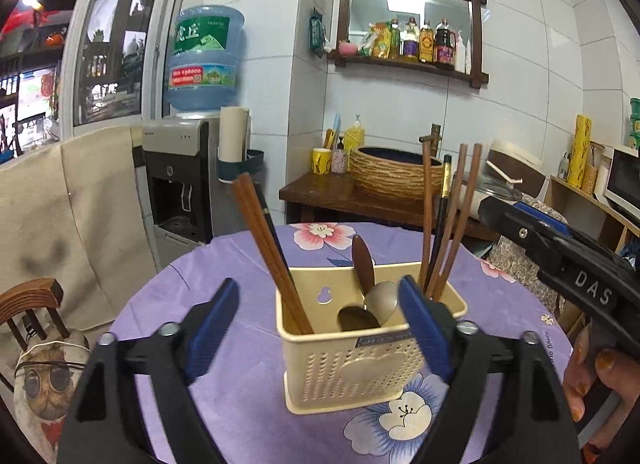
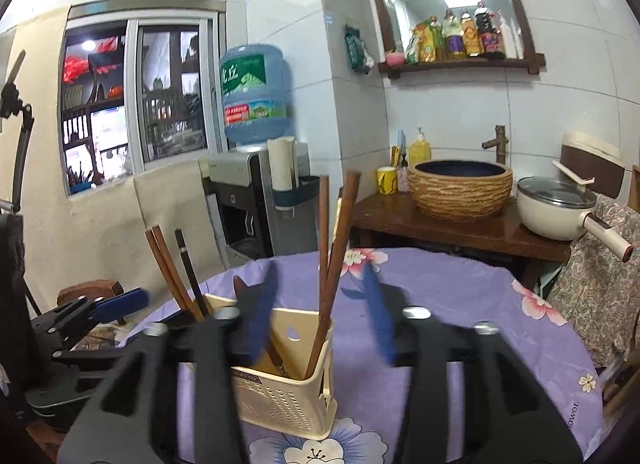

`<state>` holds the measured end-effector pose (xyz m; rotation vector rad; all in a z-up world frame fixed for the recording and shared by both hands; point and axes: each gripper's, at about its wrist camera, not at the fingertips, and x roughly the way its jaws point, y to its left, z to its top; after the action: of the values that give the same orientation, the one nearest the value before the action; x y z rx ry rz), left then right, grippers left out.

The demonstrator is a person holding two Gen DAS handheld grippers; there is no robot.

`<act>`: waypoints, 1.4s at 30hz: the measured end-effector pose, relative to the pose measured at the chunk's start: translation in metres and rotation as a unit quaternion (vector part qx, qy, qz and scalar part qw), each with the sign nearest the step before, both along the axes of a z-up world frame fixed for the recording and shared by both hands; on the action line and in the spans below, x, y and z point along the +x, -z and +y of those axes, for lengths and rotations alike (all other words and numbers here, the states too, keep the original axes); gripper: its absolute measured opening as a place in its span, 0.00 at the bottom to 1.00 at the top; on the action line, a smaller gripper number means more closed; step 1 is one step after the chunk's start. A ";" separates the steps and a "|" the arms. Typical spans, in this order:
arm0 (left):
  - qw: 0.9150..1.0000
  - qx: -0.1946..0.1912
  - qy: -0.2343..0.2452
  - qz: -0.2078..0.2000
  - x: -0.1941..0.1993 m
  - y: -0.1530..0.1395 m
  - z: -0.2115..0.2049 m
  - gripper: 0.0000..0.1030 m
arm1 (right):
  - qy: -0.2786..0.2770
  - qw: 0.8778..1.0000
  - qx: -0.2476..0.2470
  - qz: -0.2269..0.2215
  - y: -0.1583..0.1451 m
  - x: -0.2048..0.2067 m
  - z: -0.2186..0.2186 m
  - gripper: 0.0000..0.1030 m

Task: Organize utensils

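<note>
The cream utensil holder (image 1: 360, 338) stood near the middle of the desk (image 1: 224, 396), chopsticks (image 1: 272, 252) leaning out of both ends and spoons (image 1: 366, 296) between them. Tipping was the danger: the sticks leaned far out, and a brush from either tool could have toppled the light holder. The left tongs (image 1: 320, 326) gaped wide, empty, the holder's near-left corner between the pads, untouched. The right tongs (image 2: 320, 312) stood open too, gripping nothing; two upright chopsticks (image 2: 330, 264) rose between the blurred pads, seemingly clear of both.
</note>
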<state>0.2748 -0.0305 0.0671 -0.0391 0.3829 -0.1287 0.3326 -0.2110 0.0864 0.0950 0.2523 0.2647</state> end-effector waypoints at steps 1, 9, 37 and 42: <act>1.000 -0.003 -0.002 -0.007 -0.007 -0.001 0.002 0.90 | 0.002 1.000 -0.003 -0.002 -0.001 -0.005 -0.002 0.68; 1.000 0.000 0.016 -0.011 -0.075 0.016 0.016 0.94 | -0.025 0.999 -0.031 0.027 0.030 -0.060 -0.014 0.95; 0.999 -0.003 -0.020 -0.044 -0.271 0.076 0.036 0.94 | -0.024 1.000 -0.014 -0.006 0.111 -0.326 -0.016 0.95; 0.998 -0.005 -0.017 -0.055 -0.277 0.074 0.035 0.94 | -0.019 1.000 -0.016 -0.013 0.105 -0.330 -0.022 0.95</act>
<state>-0.0027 0.0042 -0.0067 -0.0483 0.2710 -0.0987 0.0022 -0.2328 -0.0182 0.0546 0.2334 0.3001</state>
